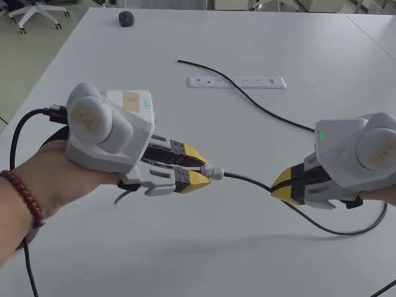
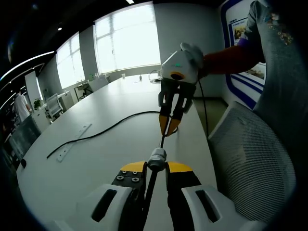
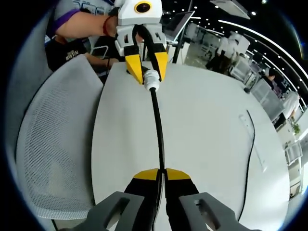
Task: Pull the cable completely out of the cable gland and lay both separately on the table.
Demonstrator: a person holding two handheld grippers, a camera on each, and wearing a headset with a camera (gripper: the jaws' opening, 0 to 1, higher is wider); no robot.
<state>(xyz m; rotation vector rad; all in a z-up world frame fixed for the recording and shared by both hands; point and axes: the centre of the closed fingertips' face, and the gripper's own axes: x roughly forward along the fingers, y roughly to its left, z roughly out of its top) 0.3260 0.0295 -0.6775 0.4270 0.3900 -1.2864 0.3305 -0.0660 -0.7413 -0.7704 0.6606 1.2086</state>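
A black cable [image 1: 247, 179] runs through a small white cable gland [image 1: 214, 172]. My left gripper [image 1: 201, 169] is shut on the gland [image 2: 156, 158], whose tip sticks out past the yellow fingertips. My right gripper [image 1: 278, 184] is shut on the cable [image 3: 158, 130] a short way to the right, and the stretch between the two hangs above the white table [image 1: 204, 247]. In the right gripper view the left gripper [image 3: 147, 65] faces me with the gland [image 3: 150, 80] in its jaws. The right gripper [image 2: 169, 126] faces the left gripper view.
A white power strip [image 1: 237, 81] lies at the back of the table, with another black cable [image 1: 260, 105] across it. A dark round object [image 1: 126, 18] sits at the far edge. A mesh office chair [image 3: 53, 159] stands beside the table.
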